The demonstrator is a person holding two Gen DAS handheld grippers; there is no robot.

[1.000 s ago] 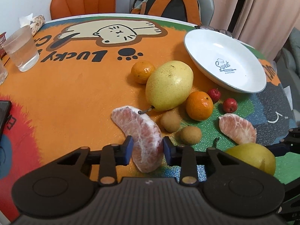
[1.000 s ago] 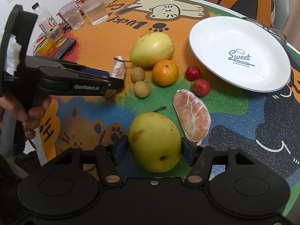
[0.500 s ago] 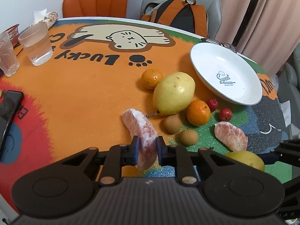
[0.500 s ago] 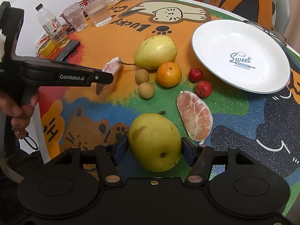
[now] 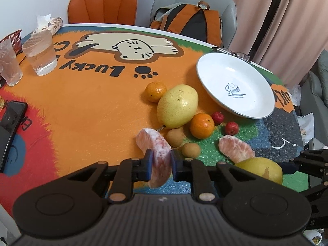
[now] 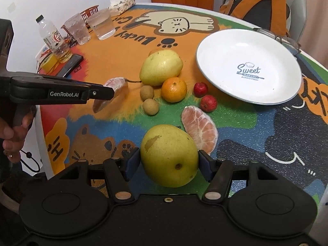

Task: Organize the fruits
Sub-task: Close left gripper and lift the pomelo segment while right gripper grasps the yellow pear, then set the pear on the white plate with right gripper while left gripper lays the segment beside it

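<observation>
My left gripper [image 5: 161, 160] is shut on a peeled pink citrus segment [image 5: 157, 145] and holds it a little above the table; from the side it shows as the segment [image 6: 116, 84]. My right gripper [image 6: 169, 162] is shut on a yellow pear [image 6: 170, 153], pads pressed on both sides. A second pear [image 5: 177, 106], an orange [image 5: 202, 126], a mandarin [image 5: 155, 91], two brown longans [image 5: 174, 137], two small red fruits [image 5: 217, 117] and another segment [image 5: 235, 148] lie on the mat. The white plate [image 5: 235, 78] stands bare at the right.
Two glasses [image 5: 40, 53] stand at the far left, with a bottle [image 6: 54, 39] and a phone [image 5: 10, 123] near the left edge. Eyeglasses [image 5: 235, 53] lie behind the plate. A backpack [image 5: 190, 22] sits on a grey chair beyond the table.
The left jaws closed on the citrus segment and raised it off the mat. The right gripper stayed around the pear without moving.
</observation>
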